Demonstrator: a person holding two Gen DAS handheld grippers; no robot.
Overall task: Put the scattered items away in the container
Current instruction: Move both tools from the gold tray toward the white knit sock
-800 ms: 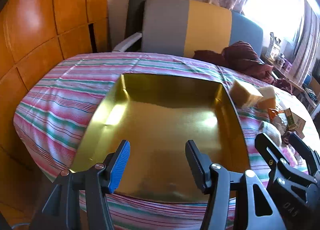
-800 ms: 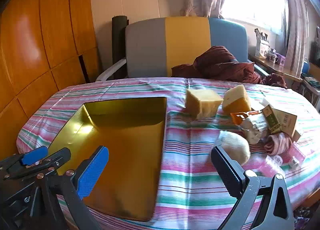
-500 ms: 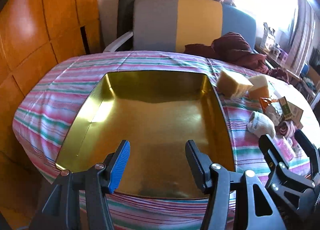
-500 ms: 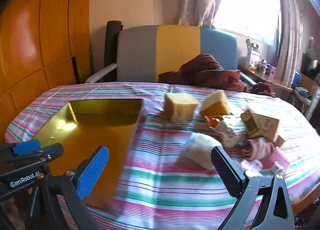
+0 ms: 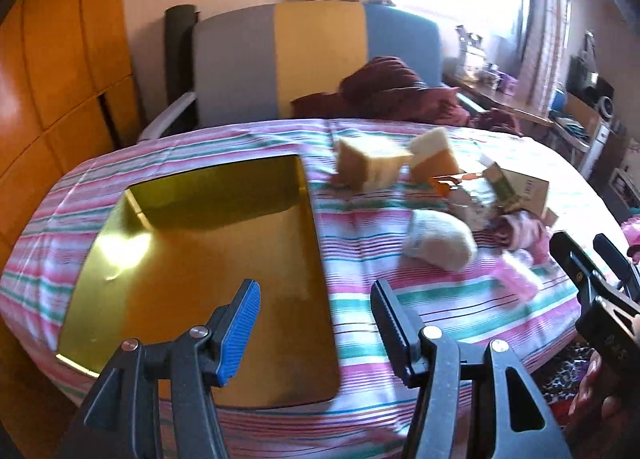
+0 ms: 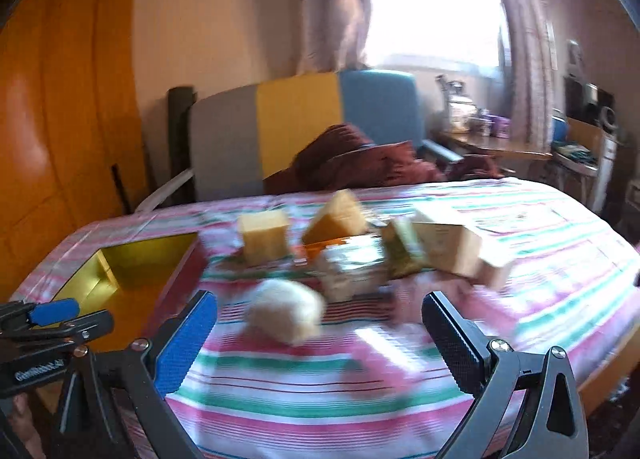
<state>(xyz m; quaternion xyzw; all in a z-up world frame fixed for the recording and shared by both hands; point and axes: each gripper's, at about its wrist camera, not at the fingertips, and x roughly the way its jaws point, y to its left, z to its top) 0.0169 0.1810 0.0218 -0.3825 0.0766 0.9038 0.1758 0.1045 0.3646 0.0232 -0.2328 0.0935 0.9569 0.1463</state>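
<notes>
Both views have swung from the gold tray (image 5: pixel 192 259) toward the items at 1 o'clock, so a first pick is prob. coming. Right hand-held gripper (image 6: pixel 320 347) is fully open, empty; left hand-held gripper (image 5: pixel 316 323) half open, empty. White roll (image 6: pixel 286 315) lies nearest, on worktop; tray has nothing in it

- Tray (image 5: pixel 192 267) sits on the table (image 5: pixel 400 299) at its left end, reaching to the near edge; I see nothing in it.
- Two blocks (image 5: pixel 370 167) (image 5: pixel 434 157) stand side by side right of the tray's far right corner, toward the table's far edge.
- Cartons and packets (image 5: pixel 516 189) lie heaped just right of the blocks.
- A rounded bundle (image 5: pixel 438 245) lies nearer me, in front of that heap.
- Chair (image 5: pixel 316 63) stands behind the table's far edge, cloth (image 5: pixel 392 93) piled on its seat.
</notes>
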